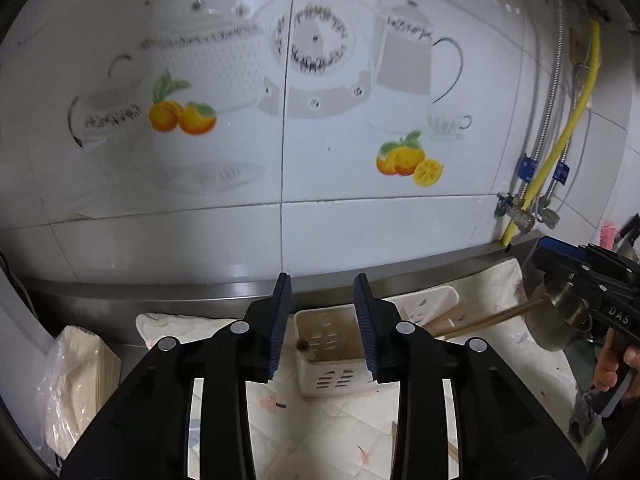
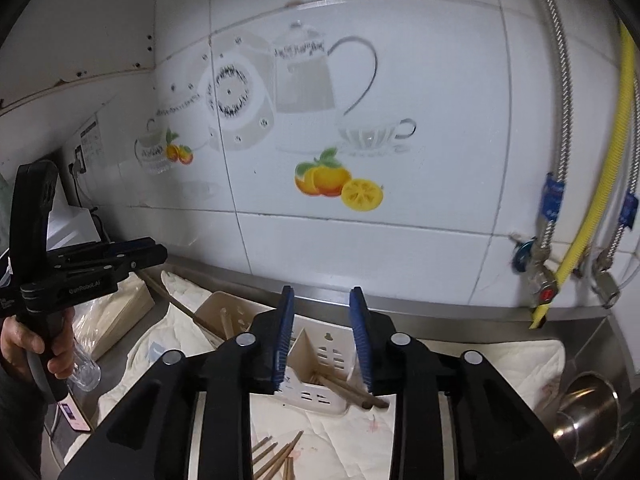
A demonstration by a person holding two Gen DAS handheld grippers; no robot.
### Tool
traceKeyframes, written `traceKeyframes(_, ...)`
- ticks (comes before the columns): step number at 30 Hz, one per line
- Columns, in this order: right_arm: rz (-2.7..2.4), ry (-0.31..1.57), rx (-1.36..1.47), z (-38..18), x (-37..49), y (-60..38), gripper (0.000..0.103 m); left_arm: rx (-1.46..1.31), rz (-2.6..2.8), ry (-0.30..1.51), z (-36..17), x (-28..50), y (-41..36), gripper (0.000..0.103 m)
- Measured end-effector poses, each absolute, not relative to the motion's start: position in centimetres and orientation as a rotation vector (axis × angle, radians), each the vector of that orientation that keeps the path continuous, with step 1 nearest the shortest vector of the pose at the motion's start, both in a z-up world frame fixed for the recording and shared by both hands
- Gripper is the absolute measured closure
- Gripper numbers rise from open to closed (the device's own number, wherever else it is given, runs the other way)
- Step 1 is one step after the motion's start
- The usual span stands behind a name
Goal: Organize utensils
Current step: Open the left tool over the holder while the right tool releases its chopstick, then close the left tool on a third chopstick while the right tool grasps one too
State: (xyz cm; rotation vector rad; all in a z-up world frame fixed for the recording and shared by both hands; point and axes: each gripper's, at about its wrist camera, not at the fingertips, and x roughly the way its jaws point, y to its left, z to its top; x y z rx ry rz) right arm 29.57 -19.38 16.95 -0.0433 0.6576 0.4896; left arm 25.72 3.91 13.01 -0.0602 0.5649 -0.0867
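Note:
A white plastic utensil holder (image 1: 336,360) with slotted walls stands on a quilted cloth on the steel counter; in the right wrist view the holder (image 2: 320,364) shows two compartments. Wooden chopsticks (image 2: 352,394) lean in its right compartment, one wooden stick (image 2: 226,322) stands in the left. Several loose chopsticks (image 2: 276,456) lie on the cloth in front. My left gripper (image 1: 322,292) is open and empty, above the holder. My right gripper (image 2: 322,304) is open and empty, also above it. The right gripper also shows at the left wrist view's right edge (image 1: 560,256).
A steel pot (image 2: 588,412) sits at the right, also in the left wrist view (image 1: 560,320). A bagged stack of paper (image 1: 76,384) lies at the left. A tiled wall with pipes and a yellow hose (image 2: 592,208) stands behind. A clear bottle (image 2: 86,372) lies at the left.

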Motion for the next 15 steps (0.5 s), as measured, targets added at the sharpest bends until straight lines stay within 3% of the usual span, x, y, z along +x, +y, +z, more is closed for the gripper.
traceKeyframes(7, 0.515, 0.618, -0.057, 17.3, 24.3, -20.7, 0.054, -0.046, -0.090, 0.536, 13.1, 21.0, 3.3, 0.067)
traceKeyframes(15, 0.528, 0.663, -0.080, 13.6, 17.8, -21.7, 0.041, -0.054, -0.111, 0.562, 9.1, 15.1, 2.4, 0.056)
